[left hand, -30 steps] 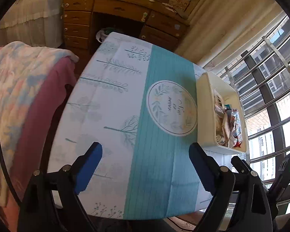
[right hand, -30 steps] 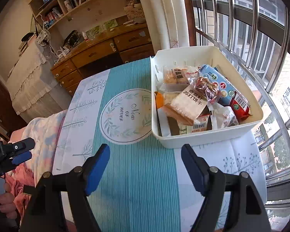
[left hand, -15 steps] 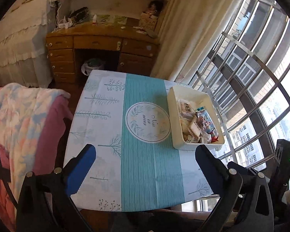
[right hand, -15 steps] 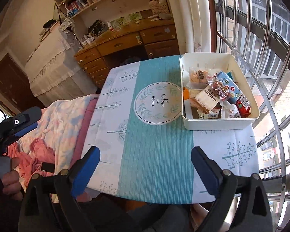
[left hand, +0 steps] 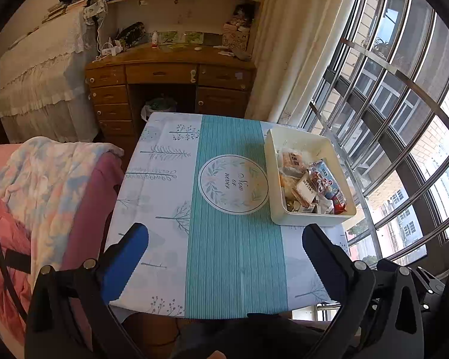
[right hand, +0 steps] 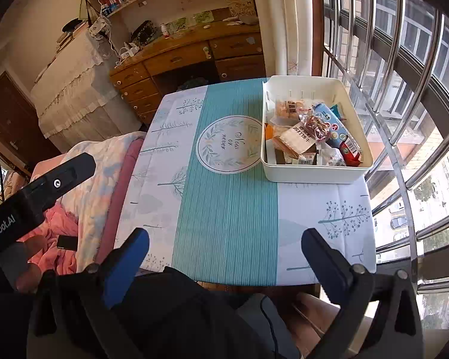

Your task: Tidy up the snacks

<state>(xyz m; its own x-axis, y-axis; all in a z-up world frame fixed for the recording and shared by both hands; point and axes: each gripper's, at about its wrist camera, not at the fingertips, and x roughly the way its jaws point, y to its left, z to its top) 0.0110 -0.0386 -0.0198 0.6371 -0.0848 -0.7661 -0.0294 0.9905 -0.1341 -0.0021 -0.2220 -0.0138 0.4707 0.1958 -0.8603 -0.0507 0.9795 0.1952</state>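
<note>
A cream plastic bin stands at the right side of the table, filled with several wrapped snacks. No snack lies loose on the cloth. My left gripper hovers high above the table's near edge, open and with nothing between its blue pads. My right gripper hangs above the same edge with its jaws opening and nothing between them. Both stand well short of the bin. The left gripper's black body shows at the left of the right wrist view, held by a hand.
A bed with a pink and floral blanket borders the table's left side. A wooden desk with drawers stands beyond the far edge. Window bars and a curtain run close along the right, just behind the bin.
Both grippers have risen and drawn back from the table, so table and bin look smaller. Both pairs of jaws have spread wider. The bin and snacks have not moved.
</note>
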